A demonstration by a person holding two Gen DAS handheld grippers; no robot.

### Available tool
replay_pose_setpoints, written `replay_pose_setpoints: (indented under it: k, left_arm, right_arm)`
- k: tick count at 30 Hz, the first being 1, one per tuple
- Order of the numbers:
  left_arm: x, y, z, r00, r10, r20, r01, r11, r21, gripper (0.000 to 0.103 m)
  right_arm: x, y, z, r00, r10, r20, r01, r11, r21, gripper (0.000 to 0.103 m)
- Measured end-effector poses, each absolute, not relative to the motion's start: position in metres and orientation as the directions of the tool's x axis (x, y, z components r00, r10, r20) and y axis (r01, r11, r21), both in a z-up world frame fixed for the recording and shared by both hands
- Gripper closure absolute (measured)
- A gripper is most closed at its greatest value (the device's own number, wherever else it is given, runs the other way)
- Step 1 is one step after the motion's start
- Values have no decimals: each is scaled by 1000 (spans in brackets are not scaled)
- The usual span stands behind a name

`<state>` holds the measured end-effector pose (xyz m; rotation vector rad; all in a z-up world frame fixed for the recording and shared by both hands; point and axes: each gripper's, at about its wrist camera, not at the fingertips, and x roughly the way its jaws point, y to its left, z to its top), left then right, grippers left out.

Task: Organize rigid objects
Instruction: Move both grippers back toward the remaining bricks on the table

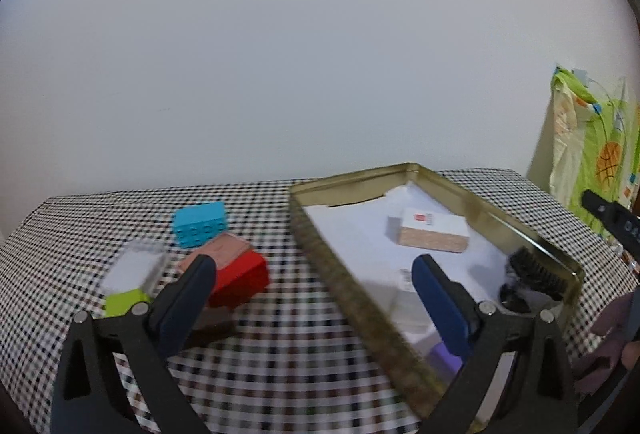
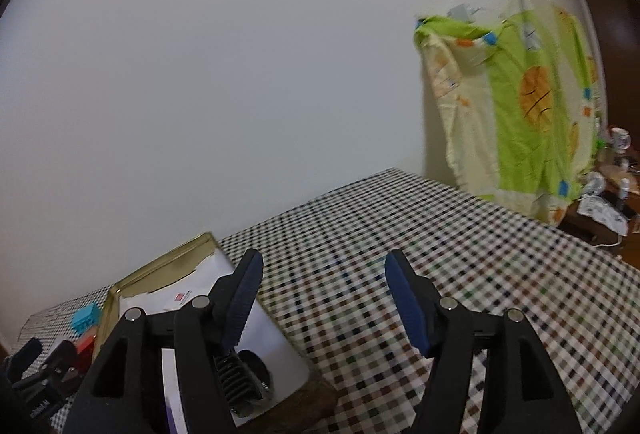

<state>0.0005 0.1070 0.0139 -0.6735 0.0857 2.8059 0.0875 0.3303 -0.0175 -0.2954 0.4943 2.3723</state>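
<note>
A gold metal tin [image 1: 320, 230] lined with white paper lies on the checkered table. Inside it are a white and cork box [image 1: 434, 232], a black comb piece [image 1: 534, 274] and a purple object [image 1: 444, 354]. Left of the tin lie a blue brick [image 1: 200, 224], a red block [image 1: 240, 280] with a pink block [image 1: 226, 248] on it, a clear box [image 1: 136, 270] and a green block [image 1: 124, 302]. My left gripper [image 1: 316, 274] is open, above the tin's left wall. My right gripper [image 2: 324, 274] is open and empty, above the tin's right edge [image 2: 160, 266].
The checkered tablecloth [image 2: 460, 274] stretches right of the tin. A green patterned cloth [image 2: 520, 94] hangs at the right past the table edge. A white wall stands behind the table. A cluttered shelf [image 2: 612, 170] shows at far right.
</note>
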Motion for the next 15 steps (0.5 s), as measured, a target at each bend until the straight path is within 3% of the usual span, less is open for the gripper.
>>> replay_pose_setpoints:
  k: [10,15]
  left_arm:
    - [-5,68,14,-876,189,-443,-216,-976,11,3]
    - [-8,55,15,-878,177,-444,-205,-979,16,3]
  right_arm:
    - [90,283,-6,-731,627,-269,-679,-709,191,37]
    - [86,258,-6,-754,603,-261,-655,-723,221,37]
